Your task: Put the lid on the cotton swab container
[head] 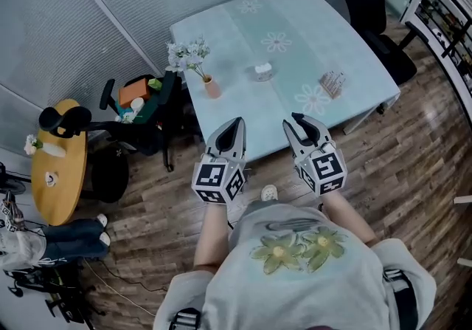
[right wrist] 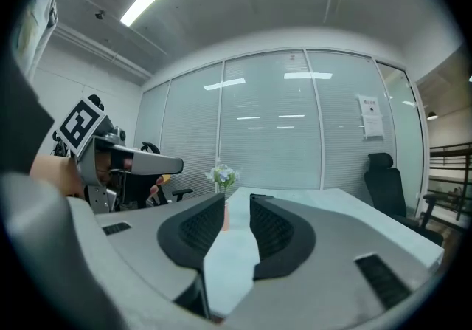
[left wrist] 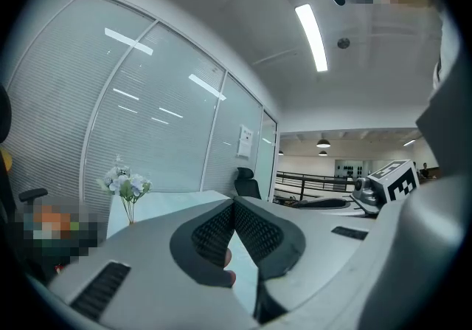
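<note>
On the pale green table a small clear container of cotton swabs stands near the right edge. A small white object, maybe the lid, lies at mid-table. Both grippers hang in front of the table's near edge, well short of these things. My left gripper is shut, its pads meeting with nothing between them. My right gripper stands a little open and empty, with a narrow gap between its pads. Neither gripper view shows the container or the white object.
A small vase of pale flowers stands by the table's left edge. A black office chair is at the far right corner, a cluttered chair and a round yellow table to the left. A person's legs show at lower left.
</note>
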